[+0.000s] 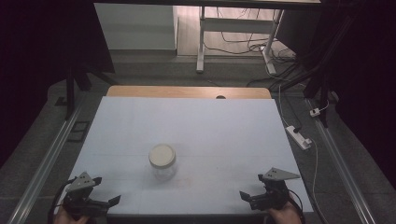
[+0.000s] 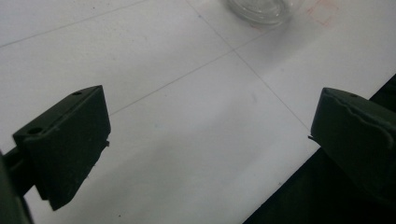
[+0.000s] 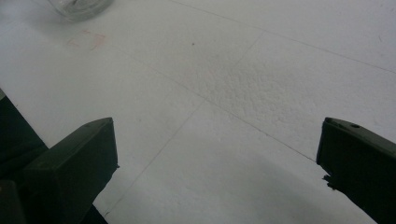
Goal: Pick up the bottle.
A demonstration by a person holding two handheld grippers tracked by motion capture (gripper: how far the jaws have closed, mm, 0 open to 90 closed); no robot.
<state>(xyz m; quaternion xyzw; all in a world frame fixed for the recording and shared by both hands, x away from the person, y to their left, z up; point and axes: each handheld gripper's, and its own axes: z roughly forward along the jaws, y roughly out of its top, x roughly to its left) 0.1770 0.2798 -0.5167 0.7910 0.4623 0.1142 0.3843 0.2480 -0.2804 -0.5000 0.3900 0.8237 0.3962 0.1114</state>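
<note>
- A clear glass jar (image 1: 163, 162) with a cream-white lid (image 1: 162, 155) stands upright on the white table top (image 1: 187, 130), a little left of centre and toward the person's side.
- In the left gripper view the base of the jar (image 2: 264, 9) shows at the top edge; in the right gripper view it (image 3: 81, 7) sits at the top left corner, with a faint reddish mark (image 3: 88, 39) on the surface just beside it.
- Thin lines (image 2: 187, 77) cross the white surface.
- The left gripper (image 1: 100, 198) is held at the near left corner of the table, its jaws wide apart with nothing between them, well apart from the jar.
- The right gripper (image 1: 250, 198) is held at the near right edge, its jaws likewise spread wide and empty, well apart from the jar.
- A strip of wooden table edge (image 1: 187, 92) shows past the white top.
- On the floor to the right lies a white power strip (image 1: 299, 136).
- Farther back stands a white desk frame (image 1: 201, 42) with cables (image 1: 247, 44) trailing under it.
</note>
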